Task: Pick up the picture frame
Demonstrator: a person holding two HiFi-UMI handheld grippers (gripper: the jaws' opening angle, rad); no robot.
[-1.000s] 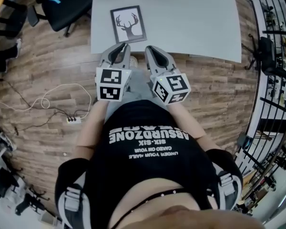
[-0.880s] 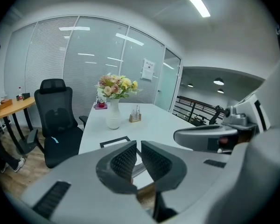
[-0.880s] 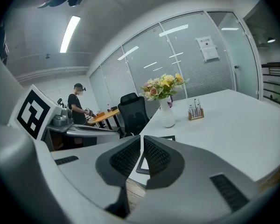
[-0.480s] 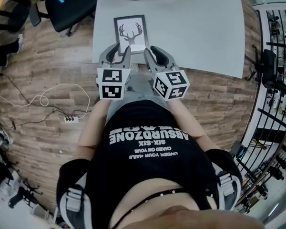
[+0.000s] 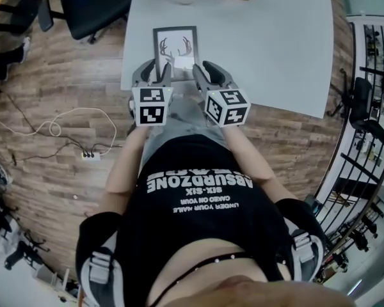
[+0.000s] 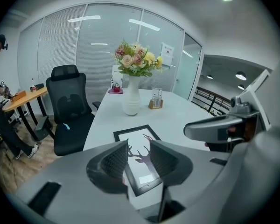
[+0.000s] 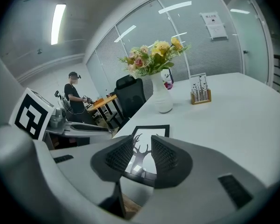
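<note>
The picture frame (image 5: 175, 48), black-edged with a deer-antler print, lies flat near the front left of the white table (image 5: 269, 43). My left gripper (image 5: 155, 74) hovers over the frame's near left corner and my right gripper (image 5: 203, 73) just off its near right corner. Both pairs of jaws are opening with nothing between them. In the left gripper view the frame (image 6: 136, 135) shows through the gap of the left gripper (image 6: 139, 158). The right gripper view shows the frame (image 7: 150, 131) beyond the right gripper (image 7: 142, 157).
A white vase of flowers (image 6: 130, 99) and a small wooden holder (image 6: 155, 101) stand at the table's far end. A black office chair (image 5: 89, 5) is left of the table. A power strip and cable (image 5: 86, 154) lie on the wood floor. A person (image 7: 74, 97) stands far off.
Both grippers have moved forward and down from the table's near edge to the frame's near end. Their jaws, shut before, have spread apart.
</note>
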